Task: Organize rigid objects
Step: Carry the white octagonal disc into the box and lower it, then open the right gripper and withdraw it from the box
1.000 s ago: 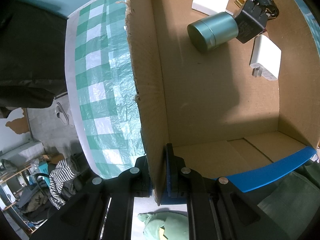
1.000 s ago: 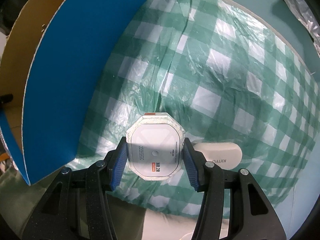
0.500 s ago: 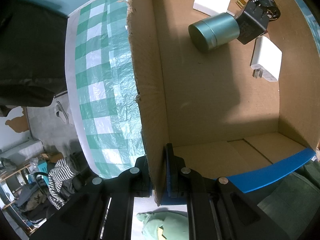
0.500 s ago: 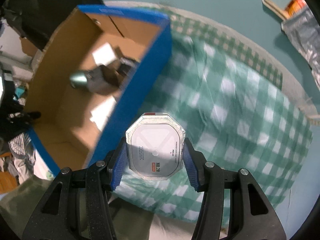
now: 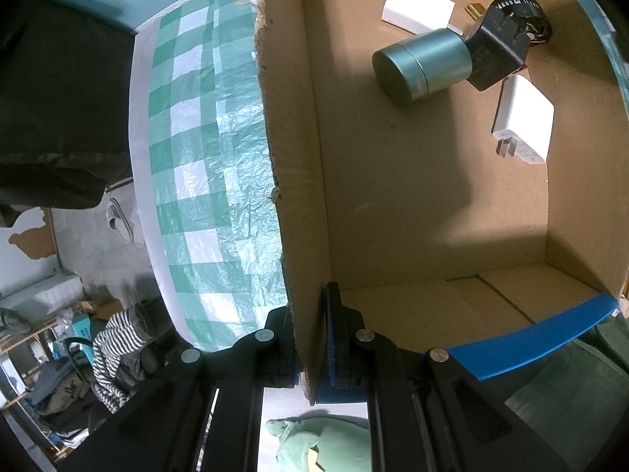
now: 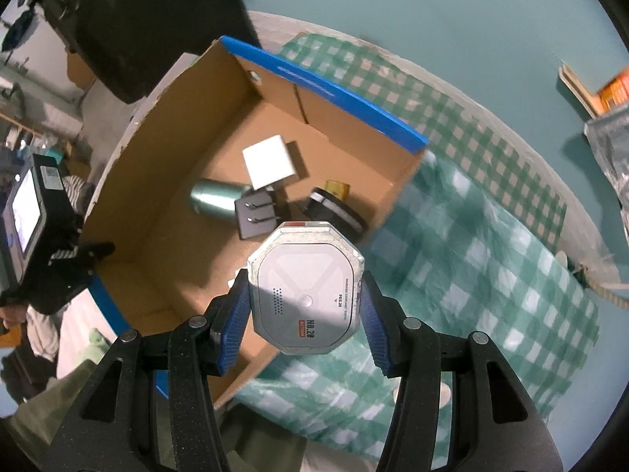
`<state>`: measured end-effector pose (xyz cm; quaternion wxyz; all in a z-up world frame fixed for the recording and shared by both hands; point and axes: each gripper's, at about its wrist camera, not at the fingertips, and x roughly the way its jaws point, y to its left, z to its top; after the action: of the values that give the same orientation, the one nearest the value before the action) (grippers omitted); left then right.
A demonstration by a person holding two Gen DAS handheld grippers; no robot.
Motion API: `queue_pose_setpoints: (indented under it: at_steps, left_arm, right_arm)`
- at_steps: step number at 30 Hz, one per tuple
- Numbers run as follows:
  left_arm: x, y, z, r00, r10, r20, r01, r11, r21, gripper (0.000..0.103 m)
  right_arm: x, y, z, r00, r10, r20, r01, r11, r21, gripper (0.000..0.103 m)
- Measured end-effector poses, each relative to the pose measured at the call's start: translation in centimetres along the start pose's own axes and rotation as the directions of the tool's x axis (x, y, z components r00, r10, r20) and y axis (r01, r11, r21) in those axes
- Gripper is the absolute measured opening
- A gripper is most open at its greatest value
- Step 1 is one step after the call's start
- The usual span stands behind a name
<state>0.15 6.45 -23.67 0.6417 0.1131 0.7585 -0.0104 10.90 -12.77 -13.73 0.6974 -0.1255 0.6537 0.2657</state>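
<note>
Right gripper clamps the octagonal white device by flat sides: rigid, likely light, smooth. Left gripper pinches cardboard box wall.

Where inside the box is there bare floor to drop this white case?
Bare floor fills the cardboard box's half nearest the left claw, below the green tin and white charger. The far end around the black adapter and white block is crowded.

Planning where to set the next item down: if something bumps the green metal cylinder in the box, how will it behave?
The green cylinder lies on its side, so it would probably roll. The black adapter touching one end might check it. It looks rigid, unlikely to dent.
</note>
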Motion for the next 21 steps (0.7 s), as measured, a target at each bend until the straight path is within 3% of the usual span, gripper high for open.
queue_pose_setpoints:
  at_steps: [21]
  left_arm:
    - [0.4,0.2,0.2,1.000,-0.006,0.000,0.006,1.000,-0.005,0.009]
  right_arm:
    - [4.3,1.4,1.3,0.997,-0.025,-0.069,0.023,0.999,-0.031,0.053]
